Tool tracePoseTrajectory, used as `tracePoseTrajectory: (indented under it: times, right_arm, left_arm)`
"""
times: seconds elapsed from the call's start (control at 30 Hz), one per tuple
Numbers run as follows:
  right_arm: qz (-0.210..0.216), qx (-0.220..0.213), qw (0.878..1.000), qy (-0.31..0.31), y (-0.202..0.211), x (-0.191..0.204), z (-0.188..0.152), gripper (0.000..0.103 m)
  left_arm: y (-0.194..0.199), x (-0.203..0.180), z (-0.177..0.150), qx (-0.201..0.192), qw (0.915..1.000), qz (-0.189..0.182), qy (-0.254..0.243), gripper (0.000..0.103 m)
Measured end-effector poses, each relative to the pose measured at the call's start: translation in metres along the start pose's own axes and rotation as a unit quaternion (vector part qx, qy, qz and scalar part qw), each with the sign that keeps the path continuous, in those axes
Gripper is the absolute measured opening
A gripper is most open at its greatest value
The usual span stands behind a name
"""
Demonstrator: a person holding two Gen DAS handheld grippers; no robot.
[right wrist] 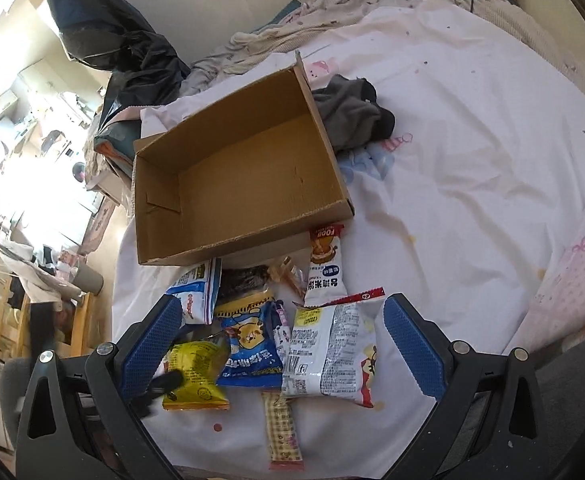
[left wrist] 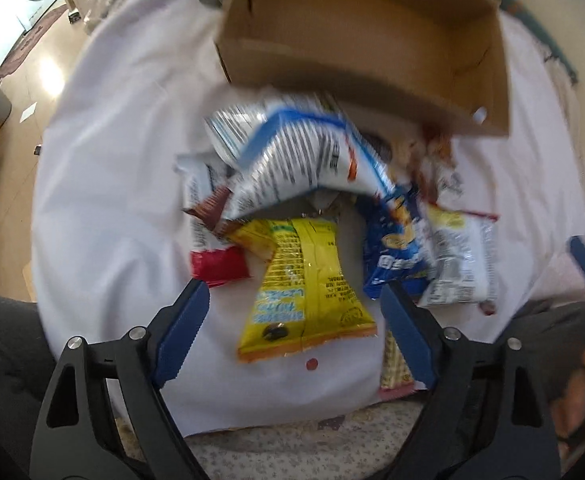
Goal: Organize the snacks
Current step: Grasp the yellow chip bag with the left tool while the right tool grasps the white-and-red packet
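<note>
An open, empty cardboard box (right wrist: 236, 176) lies on a white bed sheet (right wrist: 472, 152); it also shows in the left wrist view (left wrist: 372, 48). A heap of snack packets lies in front of it: a yellow packet (left wrist: 304, 288) (right wrist: 196, 372), a blue packet (left wrist: 392, 248) (right wrist: 252, 352), a white packet with small print (right wrist: 332, 352) (left wrist: 456, 264), a blue-and-white bag (left wrist: 292, 156) (right wrist: 196, 292) and a thin checked bar (right wrist: 282, 428). My left gripper (left wrist: 296, 336) is open just above the yellow packet. My right gripper (right wrist: 284, 344) is open over the heap, holding nothing.
Dark grey clothing (right wrist: 352, 108) lies right of the box. Black bags (right wrist: 124, 48) and crumpled bedding (right wrist: 276, 36) sit behind it. The bed's left edge drops to the floor, with a grey bin (right wrist: 86, 280) there. A pink patterned cushion (right wrist: 572, 280) is at right.
</note>
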State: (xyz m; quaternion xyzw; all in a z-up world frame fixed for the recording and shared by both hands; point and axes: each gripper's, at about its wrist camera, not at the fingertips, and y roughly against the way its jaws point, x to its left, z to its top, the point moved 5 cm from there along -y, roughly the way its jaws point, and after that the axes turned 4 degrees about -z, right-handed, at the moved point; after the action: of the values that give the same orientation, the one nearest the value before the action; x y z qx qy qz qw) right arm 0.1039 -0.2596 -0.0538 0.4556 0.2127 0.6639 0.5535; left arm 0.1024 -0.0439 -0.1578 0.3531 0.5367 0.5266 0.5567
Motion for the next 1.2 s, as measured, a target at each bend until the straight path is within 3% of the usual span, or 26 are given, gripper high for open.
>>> tracePoseTrajectory:
  times: [0.1,0.2,0.27,0.43,0.57,0.7,0.8,1.0,1.13,1.17,1.2]
  right_arm:
    - [-0.002,-0.002,1.0,-0.004,0.0,-0.002,0.001,0.103]
    - [-0.003,-0.001,1.0,-0.008,0.0,-0.005,0.002,0.103]
    - [-0.004,0.0,1.0,-0.011,0.0,-0.006,0.001,0.103]
    - [-0.003,0.002,1.0,-0.013,-0.001,-0.008,0.001,0.103]
    - [-0.016,0.018,0.999,-0.021,-0.007,-0.015,0.0,0.103]
    - [-0.044,0.098,0.993,-0.047,-0.038,-0.028,-0.011,0.103]
    - [-0.051,0.159,0.984,-0.059,-0.066,-0.033,-0.025,0.102]
    - [-0.073,0.219,0.971,-0.063,-0.099,-0.036,-0.047,0.08]
    - [-0.073,0.224,0.97,-0.06,-0.105,-0.039,-0.052,0.053]
    - [-0.074,0.223,0.97,-0.059,-0.104,-0.039,-0.052,0.04]
    - [-0.062,0.221,0.971,-0.063,-0.101,-0.039,-0.052,0.035]
  left_arm:
    - [-0.022,-0.003,-0.001,0.022,0.9991,0.034,-0.017,0.074]
    - [-0.032,-0.005,-0.004,0.035,0.9986,0.036,-0.012,0.061]
    - [-0.033,-0.004,-0.007,0.04,0.9984,0.039,-0.007,0.042]
    - [-0.017,-0.004,-0.019,0.035,0.9991,0.023,-0.008,0.036]
    - [0.028,-0.002,-0.035,0.024,0.9996,-0.011,-0.008,0.036]
    - [0.071,0.001,-0.041,-0.022,0.9994,-0.009,-0.024,0.036]
    - [0.089,0.014,-0.023,-0.063,0.9978,0.005,-0.02,0.036]
    - [0.097,0.027,-0.002,-0.082,0.9967,0.003,-0.004,0.036]
    - [0.087,0.026,0.007,-0.082,0.9966,0.0,0.002,0.036]
    - [0.086,0.028,0.01,-0.081,0.9967,-0.002,0.004,0.036]
    - [0.083,0.025,0.012,-0.081,0.9967,-0.002,0.004,0.036]
